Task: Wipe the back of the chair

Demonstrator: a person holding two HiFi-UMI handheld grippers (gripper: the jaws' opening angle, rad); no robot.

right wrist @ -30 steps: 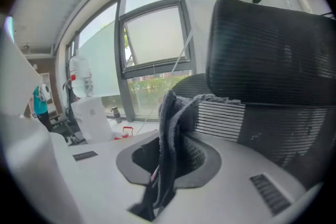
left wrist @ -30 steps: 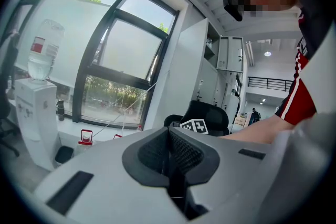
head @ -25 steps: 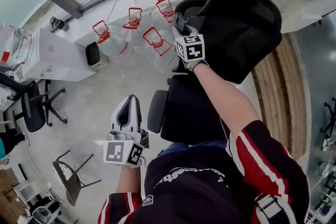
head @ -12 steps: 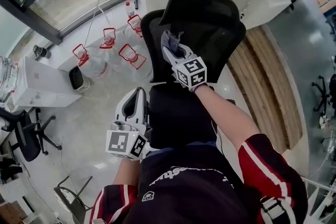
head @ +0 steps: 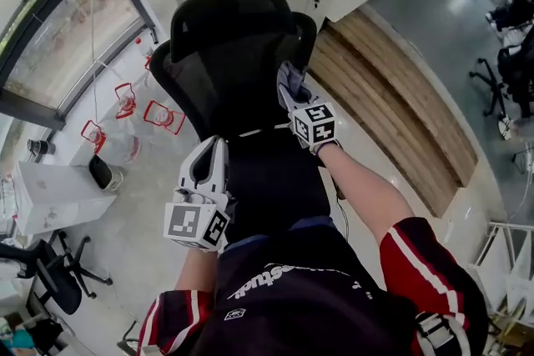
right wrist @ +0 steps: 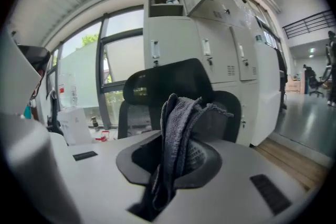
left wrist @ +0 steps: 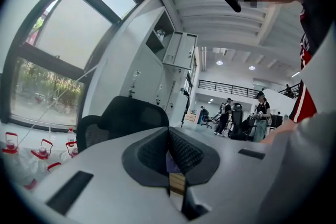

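While I look down through the head view, my right gripper [head: 292, 92] holds the cloth [head: 288, 79] just beside the chair back's [head: 225, 37] right edge. The left gripper [head: 209, 158] hangs lower, by the seat [head: 279, 179].

In the left gripper view the jaws are pressed together on nothing, with the chair back [left wrist: 128, 115] ahead-left.

In the right gripper view the jaws clamp the cloth [right wrist: 176, 128]. The chair back [right wrist: 168, 84] stands upright straight ahead, so I judge the right arm is nearer for the wipe.
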